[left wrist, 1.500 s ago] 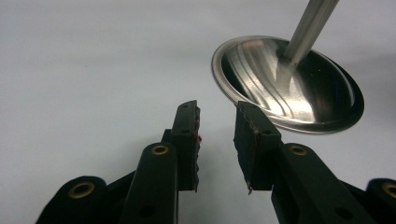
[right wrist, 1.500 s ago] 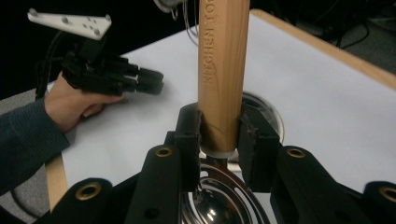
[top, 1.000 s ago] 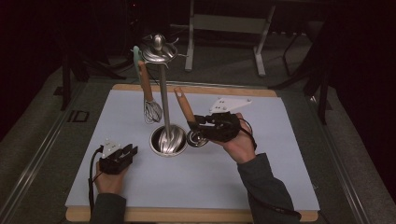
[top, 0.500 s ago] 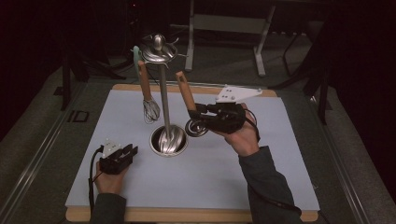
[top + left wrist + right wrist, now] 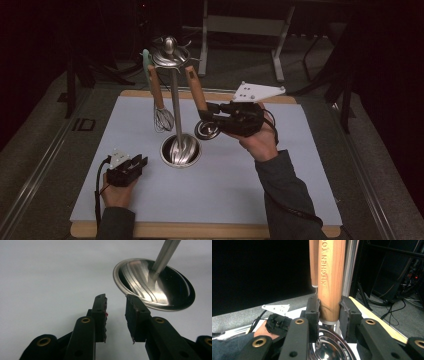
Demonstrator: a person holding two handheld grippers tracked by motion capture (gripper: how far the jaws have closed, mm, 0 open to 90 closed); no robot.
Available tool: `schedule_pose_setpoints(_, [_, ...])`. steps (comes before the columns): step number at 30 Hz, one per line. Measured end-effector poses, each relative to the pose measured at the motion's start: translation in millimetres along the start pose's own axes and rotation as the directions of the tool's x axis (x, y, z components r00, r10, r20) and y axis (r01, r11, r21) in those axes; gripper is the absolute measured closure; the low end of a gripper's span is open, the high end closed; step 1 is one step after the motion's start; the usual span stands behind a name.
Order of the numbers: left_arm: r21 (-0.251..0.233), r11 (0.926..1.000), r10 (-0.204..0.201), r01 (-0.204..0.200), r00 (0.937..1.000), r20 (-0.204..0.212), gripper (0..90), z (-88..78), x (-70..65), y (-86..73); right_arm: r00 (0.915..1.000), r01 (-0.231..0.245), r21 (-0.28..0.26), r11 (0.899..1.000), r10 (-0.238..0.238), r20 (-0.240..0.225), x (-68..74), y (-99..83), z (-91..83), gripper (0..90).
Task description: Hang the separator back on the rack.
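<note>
A steel utensil stand rises from a round dished base in the middle of the mat, with hooks at its top. A whisk with a wooden handle hangs on its left side. My right gripper is shut on the lower end of a second wooden-handled utensil, held upright just right of the pole, its round metal head below the jaws. In the right gripper view the pads press on that handle. My left gripper rests open at the lower left, nothing between its jaws, facing the base.
A pale blue mat covers a wooden board. Dark floor and metal furniture legs lie beyond the far edge. A rail runs along the left side. The right gripper view also shows the left hand's gripper.
The right gripper has risen with the wooden-handled utensil, bringing the handle's top up beside the stand's hooks. The left gripper has stayed where it was.
</note>
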State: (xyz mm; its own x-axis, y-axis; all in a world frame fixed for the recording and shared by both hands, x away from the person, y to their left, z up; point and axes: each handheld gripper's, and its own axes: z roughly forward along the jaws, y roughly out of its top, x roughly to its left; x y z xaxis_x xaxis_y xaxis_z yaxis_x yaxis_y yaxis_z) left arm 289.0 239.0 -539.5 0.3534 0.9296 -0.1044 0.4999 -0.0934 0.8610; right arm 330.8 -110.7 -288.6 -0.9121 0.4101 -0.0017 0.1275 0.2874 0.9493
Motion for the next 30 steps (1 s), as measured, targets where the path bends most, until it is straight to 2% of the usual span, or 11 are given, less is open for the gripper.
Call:
schedule_pose_setpoints(7, [-0.001, 1.0000, 0.000, 0.000, 1.0000, 0.001, 70.2, 0.0, 0.1, 0.0, 0.9998, 0.010, 0.011, 1.000, -0.010, -0.016, 3.2, 3.6, 9.8, 71.7])
schedule_pose_setpoints(16, [0.000, 1.0000, -0.001, 0.001, 1.0000, 0.001, 70.2, 0.0, 0.2, 0.0, 0.9996, -0.028, 0.012, 1.000, 0.028, -0.002, -2.9, 3.4, 26.2, 71.6])
schedule_pose_setpoints(22, [0.000, 1.0000, -0.003, 0.003, 1.0000, 0.003, 70.2, 0.0, 0.3, 0.1, 0.9993, -0.020, 0.032, 0.999, 0.019, 0.031, -3.9, 1.0, 35.7, 69.8])
schedule_pose_setpoints(26, [0.000, 1.0000, -0.002, 0.002, 1.0000, 0.003, 70.2, 0.0, 0.2, 0.0, 0.9990, -0.035, 0.006, 0.999, 0.035, 0.028, -4.6, 0.8, 33.9, 64.5])
schedule_pose_setpoints(30, [-0.001, 1.0000, -0.001, 0.001, 1.0000, 0.001, 70.2, 0.2, 0.2, 0.0, 0.9994, -0.009, 0.010, 1.000, 0.008, 0.035, -1.4, 1.2, 29.1, 60.9])
